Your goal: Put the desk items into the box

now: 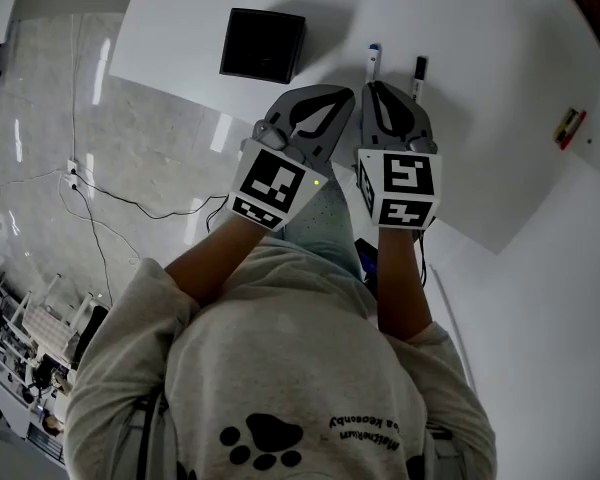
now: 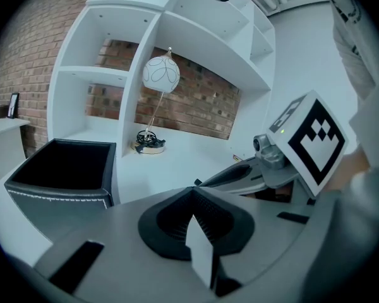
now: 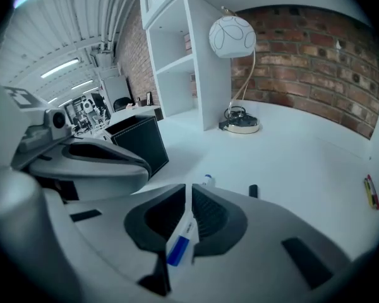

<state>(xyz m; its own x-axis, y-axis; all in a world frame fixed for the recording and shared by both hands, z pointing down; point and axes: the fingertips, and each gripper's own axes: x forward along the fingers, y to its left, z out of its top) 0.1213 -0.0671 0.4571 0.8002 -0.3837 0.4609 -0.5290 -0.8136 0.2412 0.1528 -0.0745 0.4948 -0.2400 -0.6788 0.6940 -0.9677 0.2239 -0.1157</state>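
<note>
On white desk point(image 1: 480, 118), open-topped black box point(image 1: 263, 44), left tongs point(image 2: 192, 190) and right tongs point(image 3: 188, 188) both closed, empty

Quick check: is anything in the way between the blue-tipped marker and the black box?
Nothing visible. Bare table separates the blue-tipped marker from the black box; the left hand-held gripper hangs close beside that line, shut.
</note>
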